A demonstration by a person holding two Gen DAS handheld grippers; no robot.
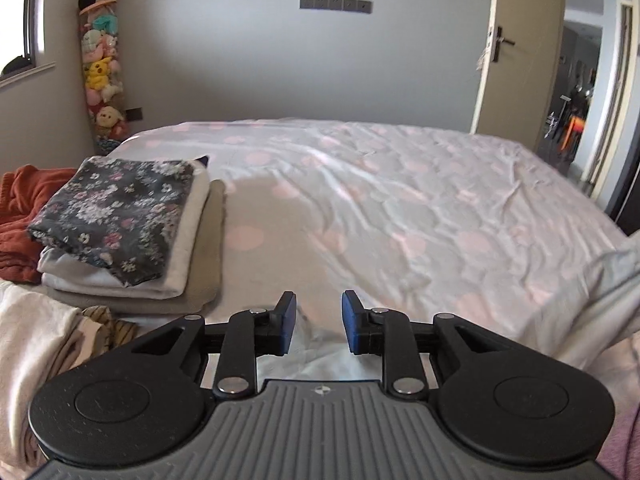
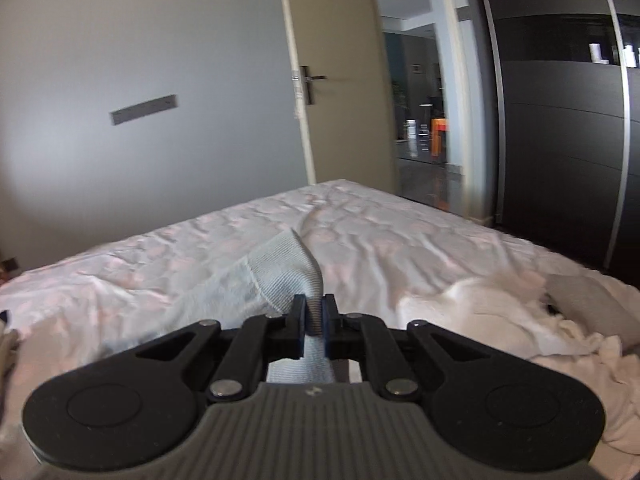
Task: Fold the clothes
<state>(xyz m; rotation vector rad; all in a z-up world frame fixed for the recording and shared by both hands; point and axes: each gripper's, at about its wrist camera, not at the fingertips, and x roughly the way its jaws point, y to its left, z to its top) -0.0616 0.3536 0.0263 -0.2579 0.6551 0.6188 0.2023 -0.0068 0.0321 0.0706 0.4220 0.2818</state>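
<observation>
Ribbed pale-blue knit garment [image 2: 280, 276] is pinched between the flat black jaws of the right tongs [image 2: 315, 326], which are clenched on a bunched strip of its edge; from there the cloth rises in a soft fold and trails down to the left onto the bed [image 2: 400, 232]. The left tongs [image 1: 319, 322] stand released, their blue-padded fingers [image 1: 289, 320] parted with nothing between them, hanging over the bed's near edge. The bed sheet is thin and creased, pale grey-white with large faint pink dots. To the left in the left wrist view sits a neat stack of folded clothes [image 1: 132, 240]: a dark floral-print piece on top, then thick white layers, then a flat beige one at the bottom. Behind the stack lies a crumpled rust-orange garment [image 1: 20, 216], and in front of it a loose cream cloth [image 1: 36, 356] over a striped piece. To the right of the right tongs lies a rumpled heap of fluffy white fabric [image 2: 480, 308] beside a smooth grey piece [image 2: 588, 304]. A tall clear tube of plush toys [image 1: 102, 68] stands in the far corner.
</observation>
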